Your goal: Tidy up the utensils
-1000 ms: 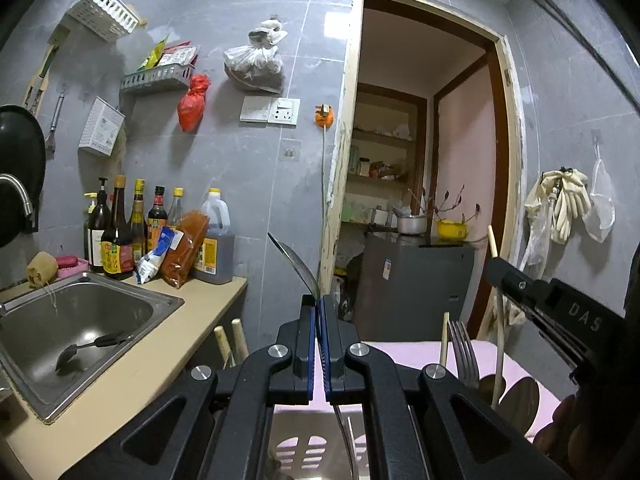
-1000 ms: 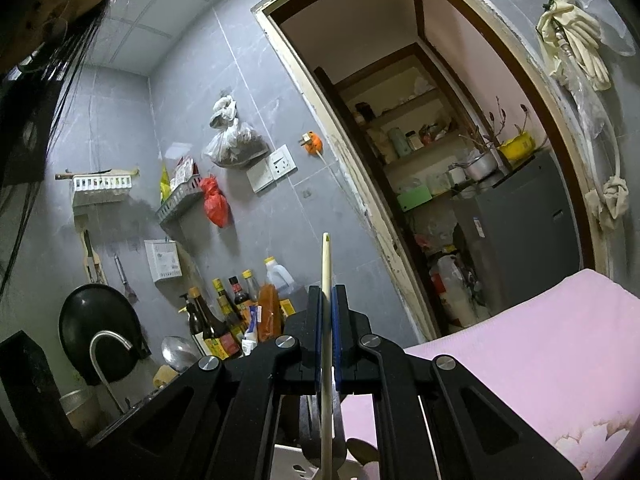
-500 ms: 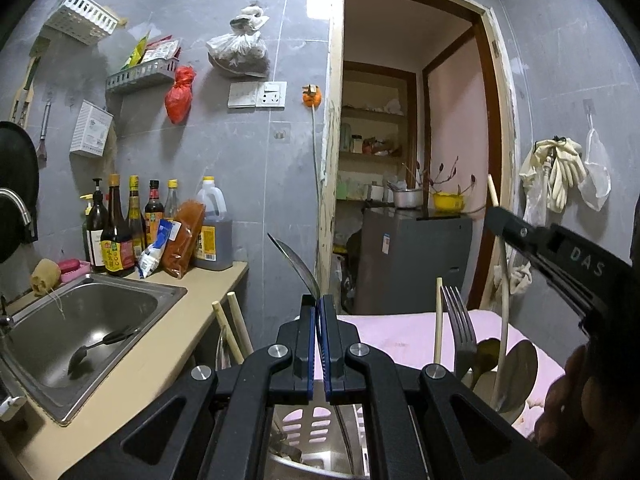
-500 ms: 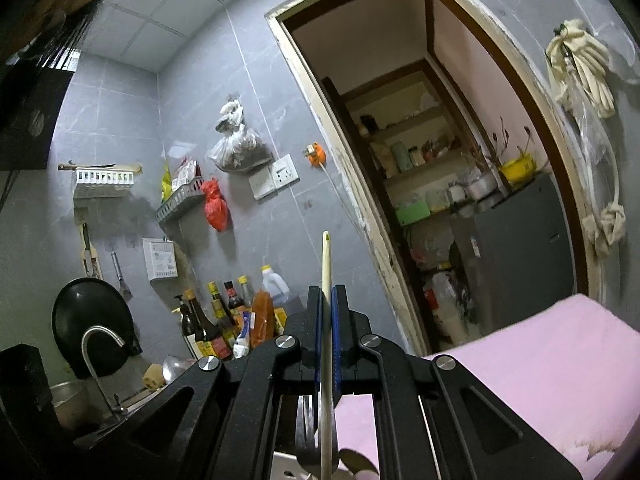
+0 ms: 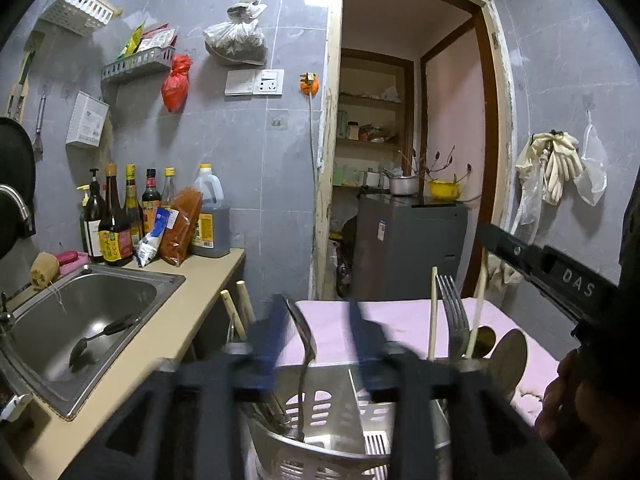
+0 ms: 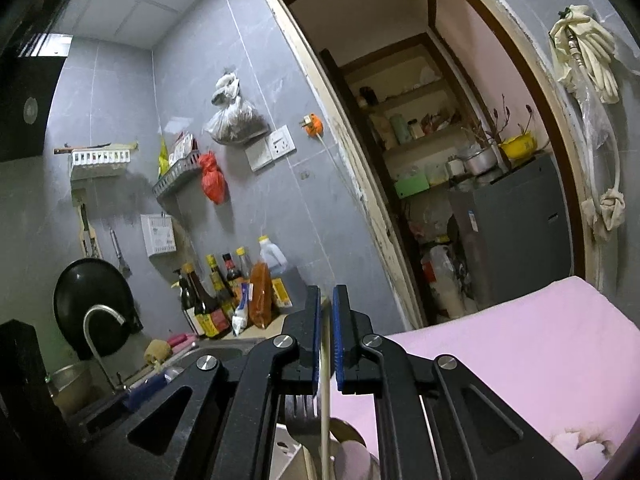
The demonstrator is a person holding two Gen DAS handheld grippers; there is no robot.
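My left gripper point(image 5: 316, 316) is open, its blue pads blurred and spread apart. A metal knife point(image 5: 305, 360) stands free between them, its lower end in the white slotted utensil holder point(image 5: 320, 456) below. A fork point(image 5: 454, 316), chopsticks point(image 5: 433, 312) and spoons point(image 5: 508, 356) stand in the holder's right part. My right gripper point(image 6: 326, 334) is open a little; a pale chopstick point(image 6: 325, 420) hangs between its pads and reaches down toward the holder. The right gripper also shows in the left wrist view point(image 5: 540, 264), over the right compartment.
A steel sink point(image 5: 80, 320) with a dark spoon point(image 5: 96, 344) in it lies at the left in a beige counter point(image 5: 168, 328). Sauce bottles point(image 5: 120, 220) stand against the wall. A pink cloth point(image 6: 500, 352) covers the surface behind the holder. A doorway and grey fridge point(image 5: 408, 248) lie beyond.
My left gripper has opened and let go of the knife, which now stands in the holder. My right gripper has loosened on the chopstick, which has slid down.
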